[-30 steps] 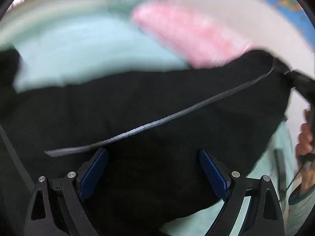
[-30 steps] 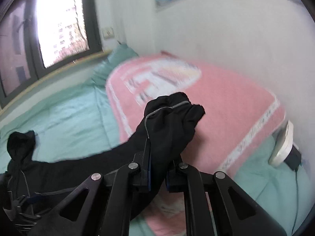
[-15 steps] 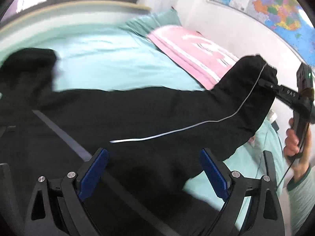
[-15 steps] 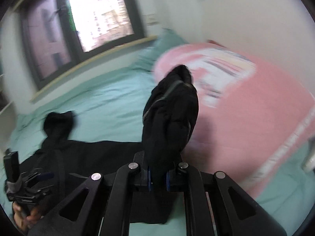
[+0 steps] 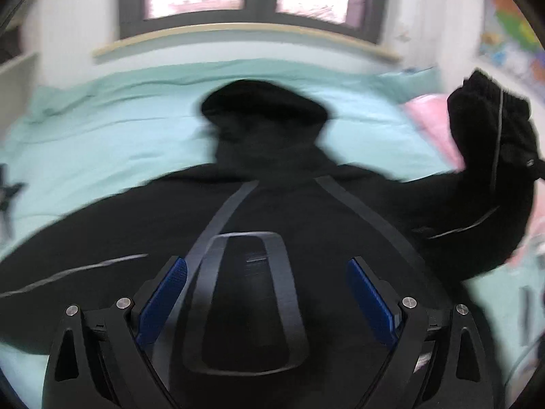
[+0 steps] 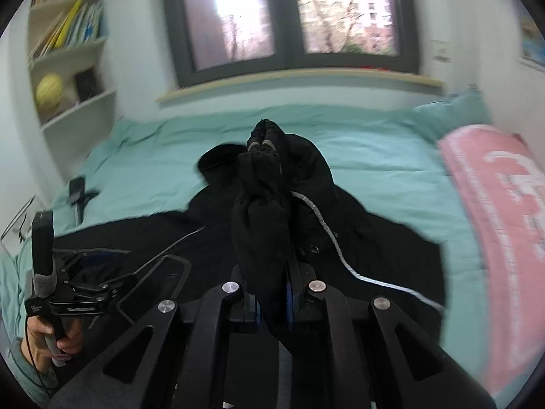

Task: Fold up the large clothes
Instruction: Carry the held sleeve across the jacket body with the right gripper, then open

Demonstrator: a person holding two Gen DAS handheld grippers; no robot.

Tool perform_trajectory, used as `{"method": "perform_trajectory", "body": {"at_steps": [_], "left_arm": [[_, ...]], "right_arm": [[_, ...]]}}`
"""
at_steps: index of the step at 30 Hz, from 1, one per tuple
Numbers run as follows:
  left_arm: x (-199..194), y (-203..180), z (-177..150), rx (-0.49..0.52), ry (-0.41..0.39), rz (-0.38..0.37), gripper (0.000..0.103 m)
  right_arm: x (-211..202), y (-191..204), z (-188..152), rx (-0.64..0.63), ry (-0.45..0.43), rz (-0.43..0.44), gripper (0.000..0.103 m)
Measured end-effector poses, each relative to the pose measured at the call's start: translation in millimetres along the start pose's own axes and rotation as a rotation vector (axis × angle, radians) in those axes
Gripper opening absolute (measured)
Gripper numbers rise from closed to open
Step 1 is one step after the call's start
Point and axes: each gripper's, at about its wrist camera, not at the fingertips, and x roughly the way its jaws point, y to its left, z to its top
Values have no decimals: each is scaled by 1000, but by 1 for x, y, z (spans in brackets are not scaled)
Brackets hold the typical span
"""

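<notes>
Looking through the left wrist: my left gripper (image 5: 265, 301) has swung round to face the window, jaws wide apart, empty, above the black jacket (image 5: 272, 211) spread on the bed (image 5: 102, 129). Right wrist: my right gripper (image 6: 272, 301) stays clamped on the sleeve (image 6: 262, 211), now carried over the body; sleeve fold underway.

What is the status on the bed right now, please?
Right gripper shut on black jacket sleeve, lifted. Left gripper open, holding nothing. Jacket spread on teal bed; nothing in the way.
</notes>
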Motion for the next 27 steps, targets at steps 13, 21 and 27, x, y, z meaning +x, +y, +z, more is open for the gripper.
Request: {"method": "perform_trajectory", "body": {"at_steps": [13,21,27], "left_arm": [[16,99,-44,-156,18,-47,95],[33,111,-48,-211,45,-184,95],[35,86,-39,-180,101,-301,95]], "right_arm": [[214,130,-79,23,384,143,17],[203,148,-82,-51,378,114,48],[126,139,-72,-103,230,49,55]]}}
